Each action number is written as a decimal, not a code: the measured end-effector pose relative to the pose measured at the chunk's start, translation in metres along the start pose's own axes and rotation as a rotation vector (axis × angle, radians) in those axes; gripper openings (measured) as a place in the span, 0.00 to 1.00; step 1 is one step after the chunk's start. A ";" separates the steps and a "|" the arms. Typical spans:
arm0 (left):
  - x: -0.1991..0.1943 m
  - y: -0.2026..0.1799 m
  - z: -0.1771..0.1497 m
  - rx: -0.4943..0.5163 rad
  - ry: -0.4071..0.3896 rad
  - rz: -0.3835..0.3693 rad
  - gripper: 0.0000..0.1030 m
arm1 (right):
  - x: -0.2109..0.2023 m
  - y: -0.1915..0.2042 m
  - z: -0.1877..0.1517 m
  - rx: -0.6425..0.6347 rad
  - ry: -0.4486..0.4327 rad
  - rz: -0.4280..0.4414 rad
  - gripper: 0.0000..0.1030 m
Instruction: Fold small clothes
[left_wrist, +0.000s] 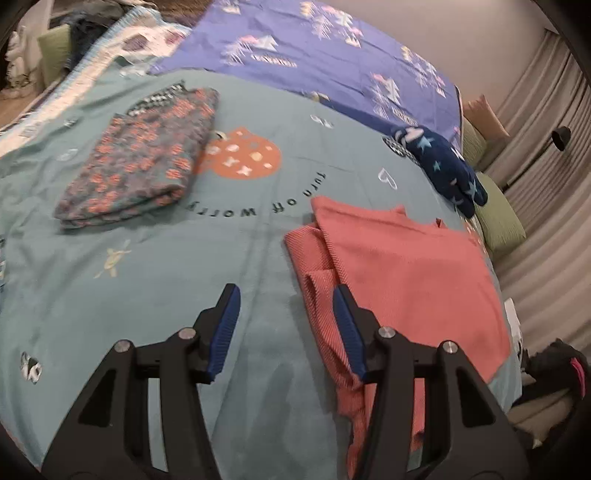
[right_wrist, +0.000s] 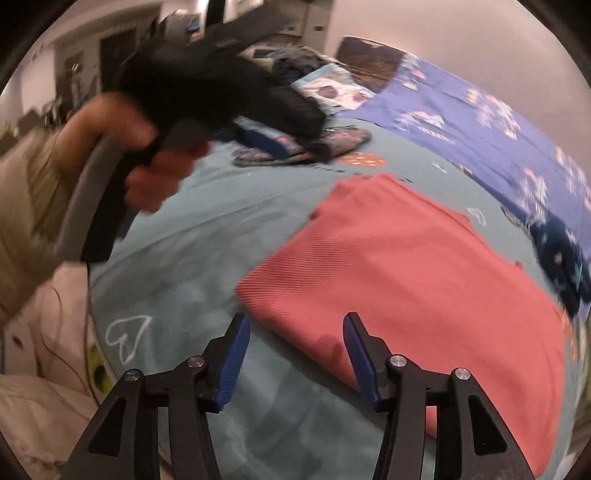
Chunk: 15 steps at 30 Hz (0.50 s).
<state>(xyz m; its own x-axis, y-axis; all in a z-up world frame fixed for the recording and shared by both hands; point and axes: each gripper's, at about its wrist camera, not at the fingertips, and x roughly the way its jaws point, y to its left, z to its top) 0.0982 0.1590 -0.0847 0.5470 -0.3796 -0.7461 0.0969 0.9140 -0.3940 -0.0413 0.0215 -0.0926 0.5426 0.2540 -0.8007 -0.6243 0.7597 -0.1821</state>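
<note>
Both tongs spread, empty | left tongs (left_wrist: 286, 295) at pink garment's (left_wrist: 406, 266) left edge | right tongs (right_wrist: 295, 325) over near corner

Three garments lie on the teal bedspread (left_wrist: 155, 295): one coral-pink garment (left_wrist: 417, 280) near its right edge, one folded floral piece (left_wrist: 140, 158) toward its far left, and one navy star-printed piece (left_wrist: 447, 166) at the far right edge. One purple sheet (left_wrist: 332, 59) lies across its far edge.
</note>
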 end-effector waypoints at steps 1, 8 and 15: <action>0.004 0.000 0.002 0.001 0.016 -0.022 0.55 | 0.003 0.007 0.002 -0.016 0.004 -0.009 0.53; 0.050 0.004 0.019 -0.065 0.133 -0.194 0.61 | 0.026 0.024 0.012 -0.055 -0.016 -0.142 0.55; 0.064 -0.005 0.030 -0.058 0.115 -0.233 0.61 | 0.036 0.014 0.020 0.021 -0.026 -0.164 0.54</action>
<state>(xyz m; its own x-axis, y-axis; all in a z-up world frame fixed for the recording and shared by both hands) 0.1577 0.1338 -0.1146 0.4167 -0.5960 -0.6864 0.1593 0.7913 -0.5903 -0.0188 0.0530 -0.1128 0.6511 0.1407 -0.7459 -0.5139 0.8048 -0.2968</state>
